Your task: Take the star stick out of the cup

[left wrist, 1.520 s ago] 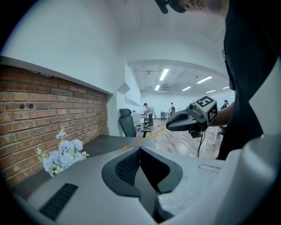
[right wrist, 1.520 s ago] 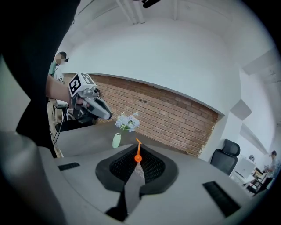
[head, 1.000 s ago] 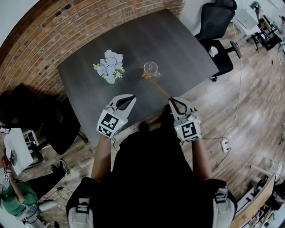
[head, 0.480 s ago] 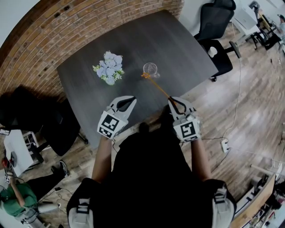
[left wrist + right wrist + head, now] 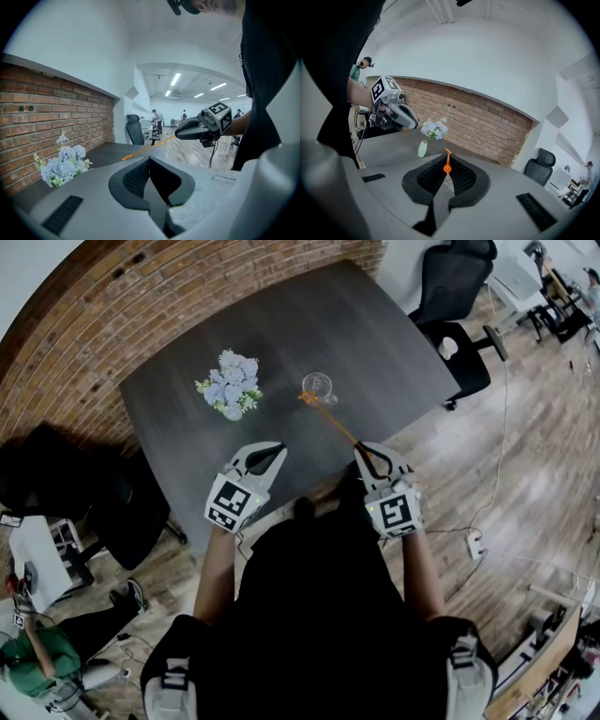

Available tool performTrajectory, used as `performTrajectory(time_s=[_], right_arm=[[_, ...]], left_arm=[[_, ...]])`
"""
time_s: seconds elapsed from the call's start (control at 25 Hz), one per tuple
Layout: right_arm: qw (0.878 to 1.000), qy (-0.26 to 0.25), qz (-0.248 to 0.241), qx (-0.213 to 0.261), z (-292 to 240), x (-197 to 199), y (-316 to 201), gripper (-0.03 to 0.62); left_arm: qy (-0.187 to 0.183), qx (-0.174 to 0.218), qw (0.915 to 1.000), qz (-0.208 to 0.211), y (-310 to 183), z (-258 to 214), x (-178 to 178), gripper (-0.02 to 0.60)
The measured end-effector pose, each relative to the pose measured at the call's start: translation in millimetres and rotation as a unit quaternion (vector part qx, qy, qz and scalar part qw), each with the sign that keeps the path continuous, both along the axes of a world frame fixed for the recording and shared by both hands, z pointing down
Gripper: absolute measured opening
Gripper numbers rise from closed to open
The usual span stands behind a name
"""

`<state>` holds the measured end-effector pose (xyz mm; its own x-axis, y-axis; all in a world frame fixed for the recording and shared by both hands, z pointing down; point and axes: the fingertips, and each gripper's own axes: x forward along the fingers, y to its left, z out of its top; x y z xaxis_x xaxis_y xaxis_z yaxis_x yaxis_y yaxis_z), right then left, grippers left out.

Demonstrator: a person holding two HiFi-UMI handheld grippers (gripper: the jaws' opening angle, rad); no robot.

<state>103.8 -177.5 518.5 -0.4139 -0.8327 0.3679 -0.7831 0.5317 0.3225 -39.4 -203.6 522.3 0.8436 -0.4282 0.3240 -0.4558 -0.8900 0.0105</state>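
Your right gripper is shut tight on the star stick, its star end at the cup edge. Your left gripper is closed and empty. Next, pull the stick well clear.

No words or numbers can be read; only black-and-white square marker patterns show, on the left tool and right tool.

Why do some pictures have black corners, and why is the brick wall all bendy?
Head view: the wide-angle lens curves the brick wall and the table edges. Left gripper view: black corners ring the picture, and the ceiling lights glare white. Right gripper view: black corners too, the wall bows into an arc, and the star stick looks short because it points away from the lens.
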Motion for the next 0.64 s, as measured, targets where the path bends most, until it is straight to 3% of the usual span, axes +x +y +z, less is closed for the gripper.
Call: performTrajectory(time_s=[0.64], right_arm=[[1.000,0.013,-0.008,-0.004,3,-1,-15,0.014]], left_arm=[[0.002,-0.002,1.0000,-0.005,-12,0,-2,0.003]])
